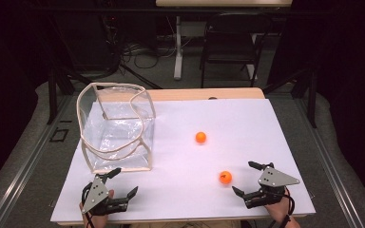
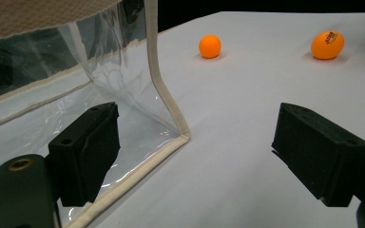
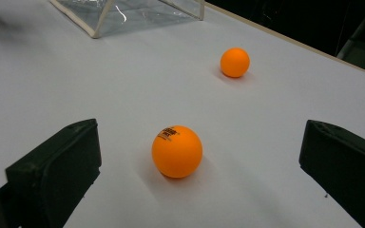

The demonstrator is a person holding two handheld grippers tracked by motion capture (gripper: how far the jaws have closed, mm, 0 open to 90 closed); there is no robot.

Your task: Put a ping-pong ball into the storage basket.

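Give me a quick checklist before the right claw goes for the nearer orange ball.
1. Right claw open: ok, jaws wide apart.
2. Nearer orange ball lined up between the jaws: ok, roughly centred, not yet touched.
3. Ball at rest on the white table: cannot tell from one moment.
4. Farther orange ball out of the way: ok, well apart.
5. Clear bag top open to receive: ok, rim stands open.
6. Left claw free: ok, open beside the bag's corner.

White-topped table point(image 1: 185, 199), wooden far edge. On it: clear plastic bag point(image 1: 116, 128) just ahead of left gripper point(image 1: 121, 183); near orange ball point(image 1: 225, 177) just ahead of right gripper point(image 1: 244, 178); far orange ball point(image 1: 200, 137) farther out.
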